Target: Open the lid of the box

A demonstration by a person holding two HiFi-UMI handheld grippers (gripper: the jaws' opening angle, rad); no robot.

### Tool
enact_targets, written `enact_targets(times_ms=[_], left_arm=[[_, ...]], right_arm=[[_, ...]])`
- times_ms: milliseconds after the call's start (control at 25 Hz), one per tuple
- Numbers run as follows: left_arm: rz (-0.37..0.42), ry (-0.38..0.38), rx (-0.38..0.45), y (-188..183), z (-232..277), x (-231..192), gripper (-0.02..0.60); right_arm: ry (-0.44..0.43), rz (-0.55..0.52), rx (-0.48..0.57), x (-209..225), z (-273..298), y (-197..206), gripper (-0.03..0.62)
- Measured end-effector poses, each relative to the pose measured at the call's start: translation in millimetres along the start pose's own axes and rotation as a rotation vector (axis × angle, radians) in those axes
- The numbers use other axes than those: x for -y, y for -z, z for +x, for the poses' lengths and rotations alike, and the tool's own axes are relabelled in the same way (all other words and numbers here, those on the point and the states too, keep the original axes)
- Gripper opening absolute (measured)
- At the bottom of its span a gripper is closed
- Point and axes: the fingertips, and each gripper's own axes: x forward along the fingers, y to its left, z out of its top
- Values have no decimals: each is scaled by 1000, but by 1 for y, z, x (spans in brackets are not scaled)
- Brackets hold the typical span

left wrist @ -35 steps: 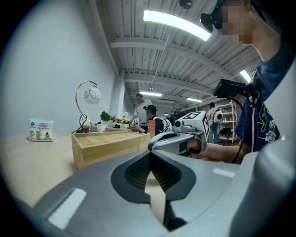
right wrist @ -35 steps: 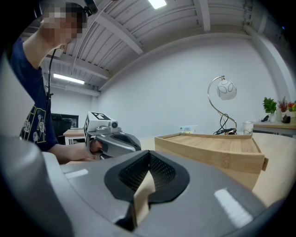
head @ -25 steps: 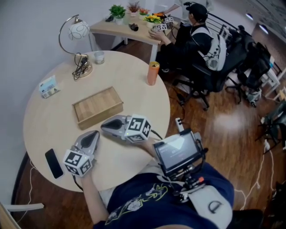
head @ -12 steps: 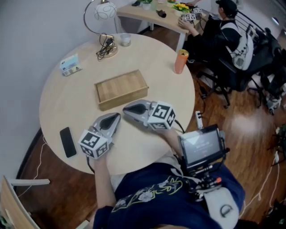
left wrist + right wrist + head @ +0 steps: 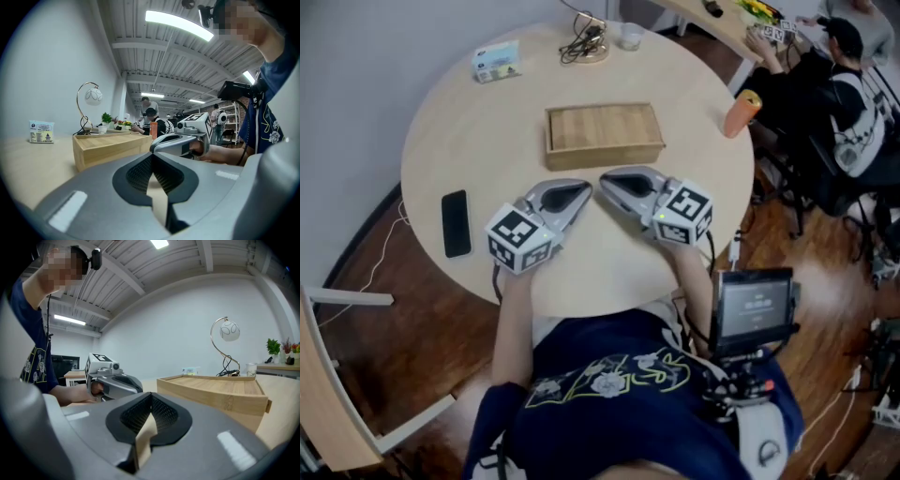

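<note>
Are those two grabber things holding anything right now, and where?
Nothing. The left gripper and right gripper are both shut and empty, short of the wooden box.

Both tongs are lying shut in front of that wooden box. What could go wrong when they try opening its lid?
The wooden box stands loose on the table; if only one pair lifts, the whole box may slide or tip.
The left tongs and right tongs are shut and empty; the smooth lid may slip from them.
The orange cup stands near the table's edge; a wide right swing might knock it off.
</note>
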Motion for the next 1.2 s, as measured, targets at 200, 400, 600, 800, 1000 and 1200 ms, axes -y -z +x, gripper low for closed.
enact_targets(times_ms=[200,400,600,800,1000,1200], left_arm=[[2,4,-7,0,-4,2,0],[-3,-6,-6,2,-6,1,0],[-5,-4,-6,1,-6,3,0],[-8,-10,-11,2,-7,2,0],[-7,-9,-10,2,-6,1,0],[-8,-9,-10,2,-6,0,0]], right_arm=[[-1,-9,-18,-2,2,0,0],[-4,-7,-13,-3,3,1,0],[-3,-11,-16,-4,2,1,0],[-8,-8,-18,-5,3,2,0],[14,-5,-18,-2,1,0,0],[16,-6,-17,-1,-3,3,0]])
